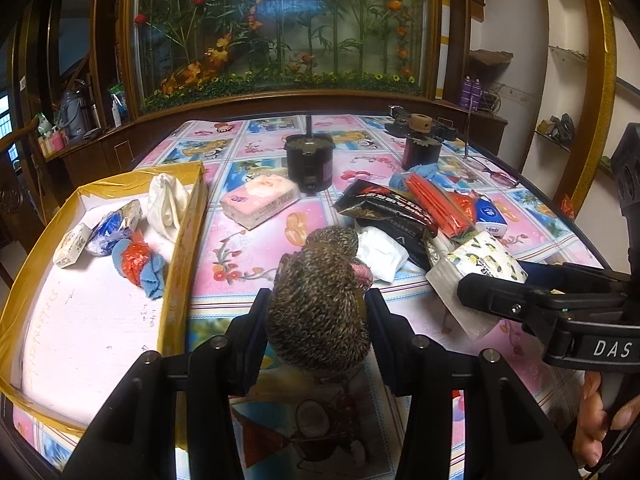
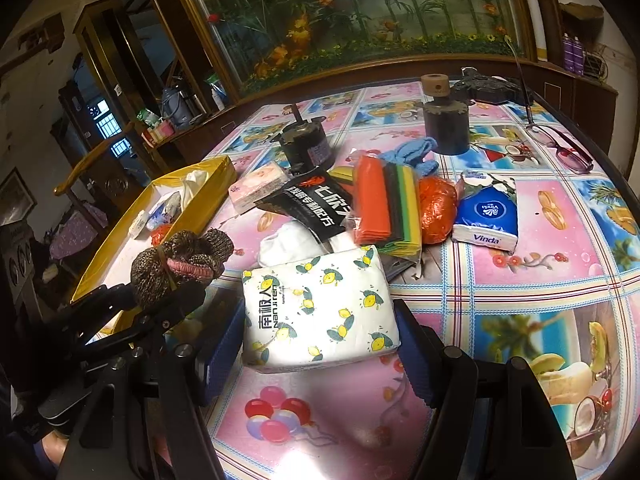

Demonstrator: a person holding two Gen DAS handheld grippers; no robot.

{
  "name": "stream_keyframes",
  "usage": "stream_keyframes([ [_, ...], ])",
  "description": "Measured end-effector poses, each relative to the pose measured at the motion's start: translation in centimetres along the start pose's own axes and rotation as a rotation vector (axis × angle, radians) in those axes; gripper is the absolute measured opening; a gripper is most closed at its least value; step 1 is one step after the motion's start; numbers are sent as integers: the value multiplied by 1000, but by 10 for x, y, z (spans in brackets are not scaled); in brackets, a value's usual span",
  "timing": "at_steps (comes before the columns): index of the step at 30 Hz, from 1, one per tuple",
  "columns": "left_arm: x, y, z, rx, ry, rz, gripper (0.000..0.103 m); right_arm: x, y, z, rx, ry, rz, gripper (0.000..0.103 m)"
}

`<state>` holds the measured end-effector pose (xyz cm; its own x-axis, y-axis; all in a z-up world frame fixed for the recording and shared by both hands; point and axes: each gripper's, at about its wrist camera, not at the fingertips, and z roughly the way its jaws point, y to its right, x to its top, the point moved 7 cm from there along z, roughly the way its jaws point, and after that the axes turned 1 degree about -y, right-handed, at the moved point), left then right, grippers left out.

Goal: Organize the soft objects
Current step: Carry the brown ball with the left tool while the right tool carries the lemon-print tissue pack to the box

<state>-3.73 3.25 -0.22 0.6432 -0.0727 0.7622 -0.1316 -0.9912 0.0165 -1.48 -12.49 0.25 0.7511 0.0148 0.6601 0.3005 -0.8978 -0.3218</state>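
Showing box (image 1: 100, 280) interior, left view only, contents perhaps wrappers

A table (image 1: 256, 248) under a bright cartoon-print cloth fills the middle. At twelve o'clock stands a wood-framed glass case (image 1: 280, 24) of artificial flowers and bamboo. At three o'clock, a white wall (image 1: 560, 20) carries shelves. At nine o'clock, a dark cabinet (image 2: 120, 52) and a barred window (image 2: 108, 124) showing daylight.
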Motion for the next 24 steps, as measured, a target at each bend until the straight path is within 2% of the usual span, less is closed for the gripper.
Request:
stream_keyframes([
  [16,5,-25,-20,18,54,-47,46,1,-23,5,-5,-20,-43,76],
  [24,15,-55,-33,55,98,-102,46,7,-42,9,-3,-26,-83,76],
])
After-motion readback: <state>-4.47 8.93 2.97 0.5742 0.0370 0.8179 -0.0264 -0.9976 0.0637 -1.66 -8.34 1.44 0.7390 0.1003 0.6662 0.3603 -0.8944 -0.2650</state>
